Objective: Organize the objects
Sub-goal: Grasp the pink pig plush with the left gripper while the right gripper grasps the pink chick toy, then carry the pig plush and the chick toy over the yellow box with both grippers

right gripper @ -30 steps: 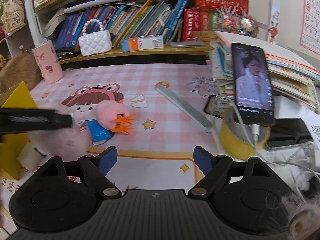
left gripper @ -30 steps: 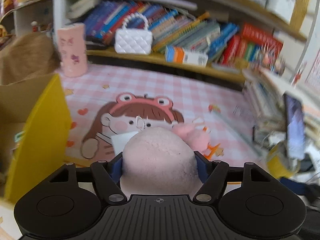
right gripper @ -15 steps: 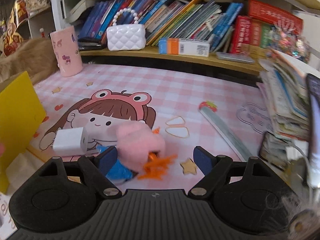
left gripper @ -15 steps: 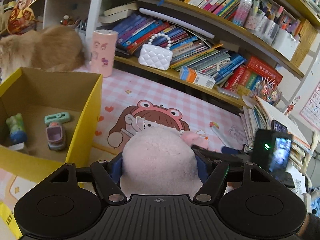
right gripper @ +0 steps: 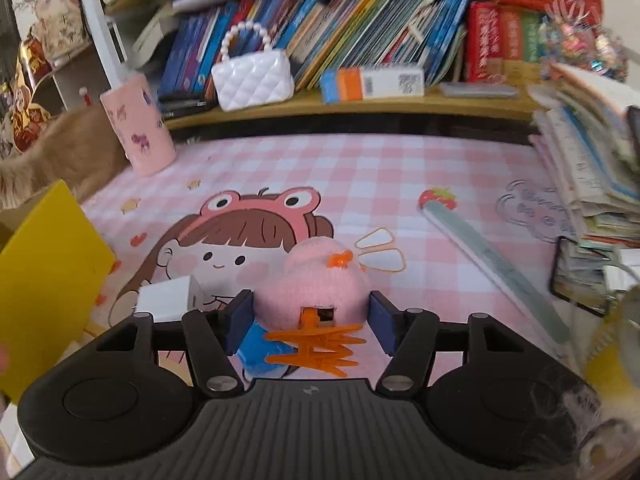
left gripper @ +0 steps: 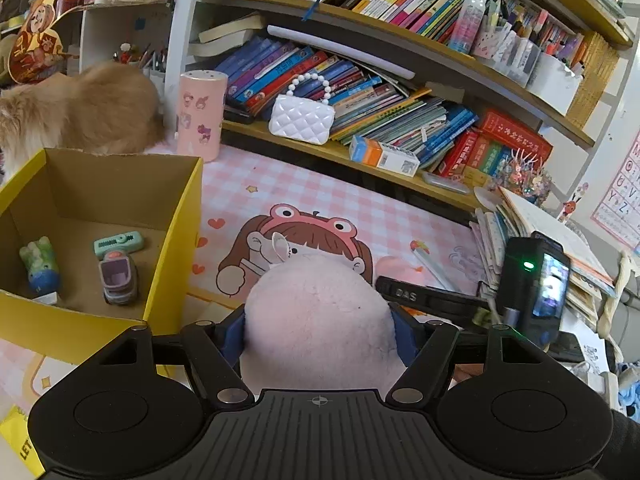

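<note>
Clamping a fluffy pink plush in my left tool, I hold it beside the yellow box. My right tool has just been closing around the pink duck toy on the counter; pads not clearly pressing.

Crowded wooden bookshelves behind a pink checked desk mat, daylight from the right.
</note>
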Demonstrator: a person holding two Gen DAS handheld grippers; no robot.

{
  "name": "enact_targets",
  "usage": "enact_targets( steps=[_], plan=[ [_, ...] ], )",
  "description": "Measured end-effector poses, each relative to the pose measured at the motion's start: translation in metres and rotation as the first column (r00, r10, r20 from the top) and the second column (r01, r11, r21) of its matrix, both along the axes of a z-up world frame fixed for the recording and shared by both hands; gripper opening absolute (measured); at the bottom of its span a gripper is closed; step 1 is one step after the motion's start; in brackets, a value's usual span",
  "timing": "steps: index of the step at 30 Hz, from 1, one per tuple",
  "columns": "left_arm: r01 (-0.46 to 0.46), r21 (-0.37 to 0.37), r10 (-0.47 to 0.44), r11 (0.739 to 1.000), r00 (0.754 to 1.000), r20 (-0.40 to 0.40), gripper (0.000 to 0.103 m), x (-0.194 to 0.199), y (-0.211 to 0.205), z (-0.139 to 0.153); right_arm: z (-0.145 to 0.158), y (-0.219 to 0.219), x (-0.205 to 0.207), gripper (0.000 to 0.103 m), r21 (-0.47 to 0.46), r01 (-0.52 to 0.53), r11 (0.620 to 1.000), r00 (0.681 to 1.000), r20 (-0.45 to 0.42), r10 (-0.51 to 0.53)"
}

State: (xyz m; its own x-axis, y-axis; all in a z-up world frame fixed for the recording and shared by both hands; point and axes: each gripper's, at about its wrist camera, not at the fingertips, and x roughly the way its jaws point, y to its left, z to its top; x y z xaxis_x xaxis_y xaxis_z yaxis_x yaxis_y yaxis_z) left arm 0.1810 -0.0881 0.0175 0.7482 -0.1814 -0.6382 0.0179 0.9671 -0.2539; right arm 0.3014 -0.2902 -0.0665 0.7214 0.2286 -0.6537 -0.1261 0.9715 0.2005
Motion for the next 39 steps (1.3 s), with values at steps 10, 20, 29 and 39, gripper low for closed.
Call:
enact_targets(
  steps=[10, 20, 29, 39],
  plan=[
    [0.036, -0.04, -0.036, 0.999, 0.999, 0.02, 0.071, -0.02, 0.013, -0.001, 0.035, 0.002, -0.077, 0.059, -0.011, 0.033, 0.999, 0.999, 0.027, -0.033],
    [0.09, -0.049, -0.088, 0.995, 0.995, 0.041, 0.071, -0.055, 0.048, -0.001, 0.062, 0.038, -0.163, 0.059, -0.036, 0.067, 0.997, 0.997, 0.037, -0.066],
    [0.085, -0.071, -0.082, 0.994, 0.996, 0.034, 0.071, -0.092, 0.1, -0.008, 0.065, 0.093, -0.213, 0.059, -0.087, 0.032, 0.996, 0.999, 0.009, -0.032],
    [0.012, -0.044, -0.011, 0.999, 1.0, 0.009, 0.071, -0.141, 0.17, -0.018, 0.063, 0.161, -0.257, 0.059, -0.117, -0.028, 0.993, 1.0, -0.006, 0.028]
  ],
)
